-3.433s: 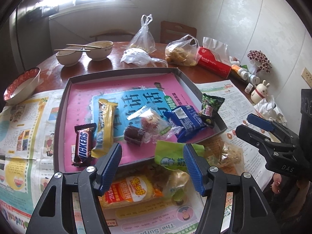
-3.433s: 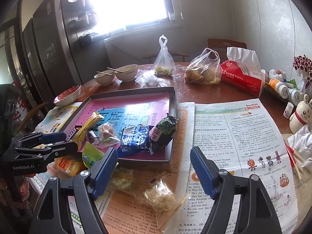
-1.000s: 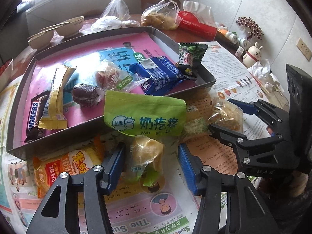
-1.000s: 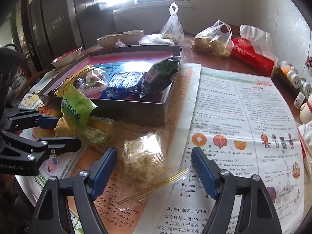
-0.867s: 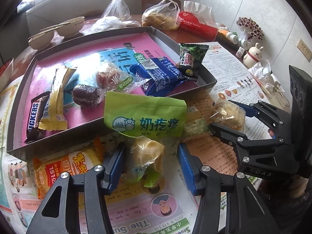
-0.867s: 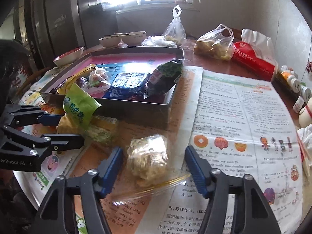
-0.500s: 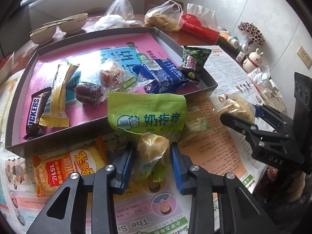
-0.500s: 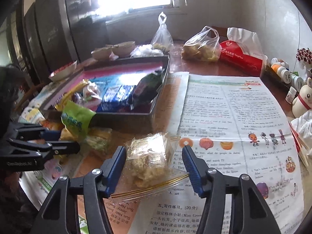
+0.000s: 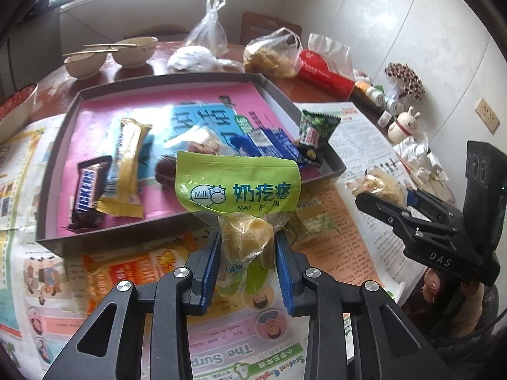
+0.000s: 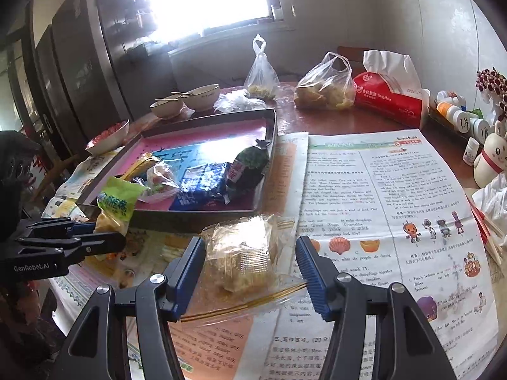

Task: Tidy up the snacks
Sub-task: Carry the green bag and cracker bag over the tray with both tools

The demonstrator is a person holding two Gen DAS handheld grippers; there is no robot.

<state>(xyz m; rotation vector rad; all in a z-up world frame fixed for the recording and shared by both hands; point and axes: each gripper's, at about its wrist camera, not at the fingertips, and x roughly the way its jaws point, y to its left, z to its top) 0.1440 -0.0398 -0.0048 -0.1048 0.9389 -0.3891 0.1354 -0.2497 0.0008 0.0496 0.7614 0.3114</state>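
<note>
My left gripper [image 9: 247, 237] is shut on the lower, clear part of a green milk-snack bag [image 9: 237, 186], which hangs lifted just before the tray's front wall [image 9: 126, 243]. My right gripper [image 10: 250, 243] is shut on a clear bag of pale crumbly snack [image 10: 244, 256], held above the newspaper to the right of the tray [image 10: 190, 218]. In the tray lie a Snickers bar [image 9: 87, 190], a yellow bar [image 9: 123, 171], a blue pack [image 9: 269, 145] and a dark green pack [image 9: 317, 126]. An orange packet [image 9: 133, 269] and a small greenish packet [image 9: 317, 224] lie on the newspaper.
Newspaper sheets [image 10: 380, 190] cover the near table. Behind the tray stand two bowls with chopsticks [image 9: 111, 53], plastic bags [image 9: 272, 53] and a red tissue pack [image 10: 389, 101]. Small bottles [image 10: 456, 114] and a rabbit figure [image 9: 405, 123] line the right side.
Both grippers closed on their bags and lifted them off the newspaper. The green bag now hangs higher, in front of the tray.
</note>
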